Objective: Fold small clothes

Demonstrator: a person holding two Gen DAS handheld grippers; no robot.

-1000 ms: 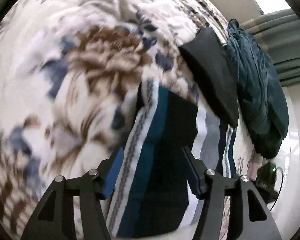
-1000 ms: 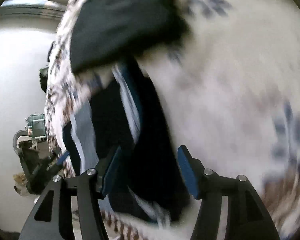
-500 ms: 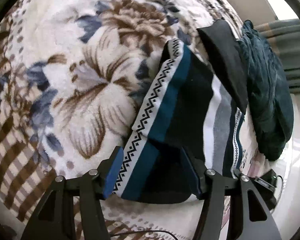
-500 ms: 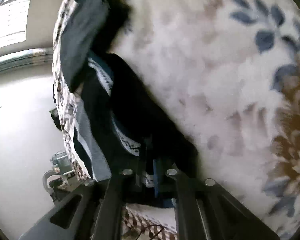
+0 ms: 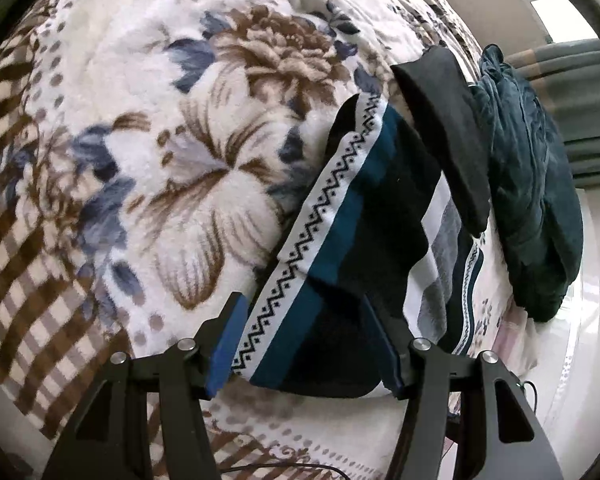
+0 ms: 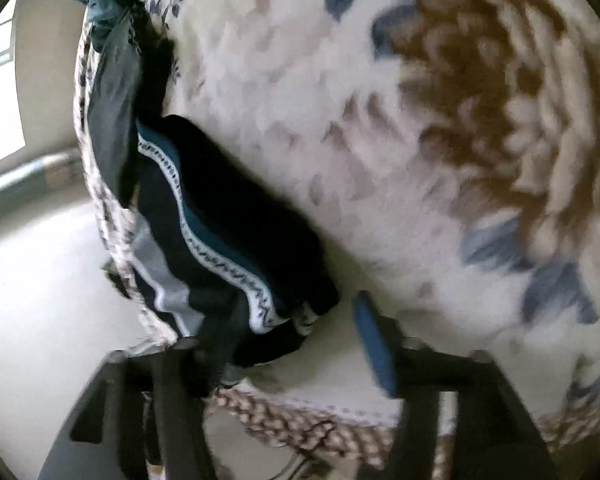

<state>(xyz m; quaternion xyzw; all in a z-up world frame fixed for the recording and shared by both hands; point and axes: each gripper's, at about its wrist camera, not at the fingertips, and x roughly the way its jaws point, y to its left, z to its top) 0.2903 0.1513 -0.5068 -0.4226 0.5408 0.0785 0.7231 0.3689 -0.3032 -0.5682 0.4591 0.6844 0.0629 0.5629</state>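
Striped knit garment [image 5: 364, 216], black with teal, grey and white bands and a zigzag trim, is lying folded on the floral blanket [image 5: 148, 128] near the bed edge. Left tongs [image 5: 308, 340] are standing spread, the garment's near end lying between the blue pads; whether the pads are pressing on it, cannot tell. Right tongs [image 6: 296, 340] are spread; the garment's corner [image 6: 236, 248] is sitting against the left finger [image 6: 220, 344], the right pad [image 6: 374, 344] standing apart over bare blanket. View is blurred.

A black folded piece [image 5: 448, 132] is overlapping the garment's far end; a dark green garment [image 5: 532, 184] is lying beyond it.

Against half a second ago: right tongs, then pressed together on the garment's edge, have just been opening, and the cloth is no longer pinched. Left tongs are keeping the same spread, and the garment is showing in nearly the same place between them.
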